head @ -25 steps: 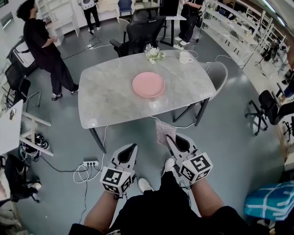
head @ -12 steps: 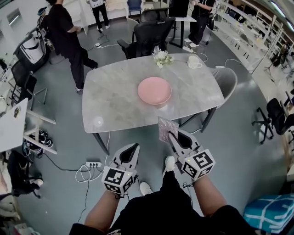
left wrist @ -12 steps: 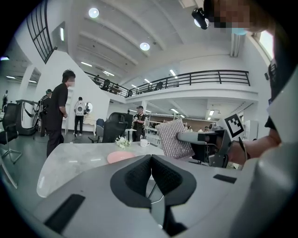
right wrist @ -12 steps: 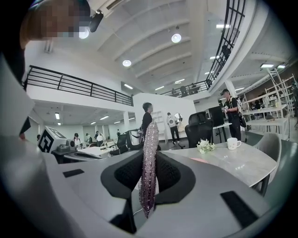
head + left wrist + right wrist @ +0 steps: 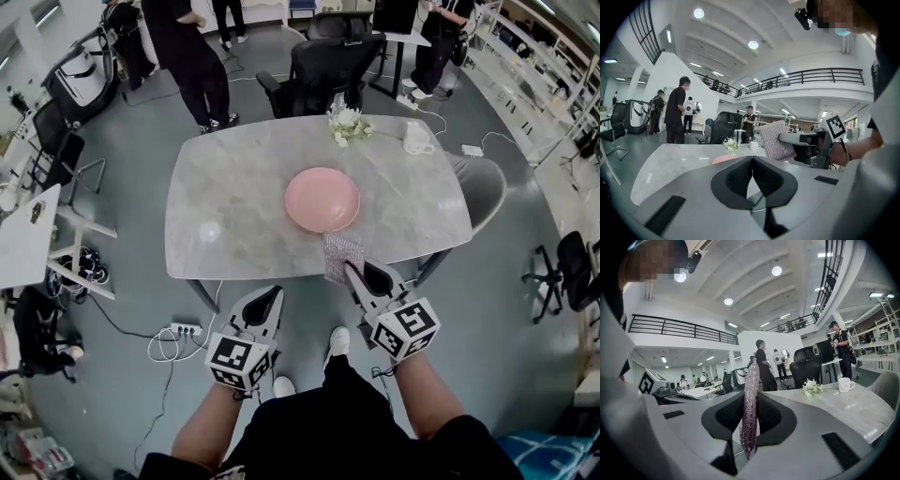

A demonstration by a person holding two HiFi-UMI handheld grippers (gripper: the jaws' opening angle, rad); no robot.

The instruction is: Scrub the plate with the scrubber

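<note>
Head view: a round pink plate point(image 5: 322, 199) sits near the middle of the grey marble counter point(image 5: 225, 225). The right tongs point(image 5: 349, 270) pinch a sparkly silver square scrubber point(image 5: 341, 255) over the counter's near edge. The left tongs point(image 5: 275, 295) hang just short of that edge.

Left gripper view: the left tongs are pressed together, with nothing between them.

Right gripper view: the scrubber stands upright and edge-on, clamped between the pads.

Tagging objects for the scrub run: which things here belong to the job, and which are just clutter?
Job:
- plate, on the table
- scrubber, clamped in the right gripper jaws

Lying about:
- flowers
- mug
- office chair
- power strip on the floor
</note>
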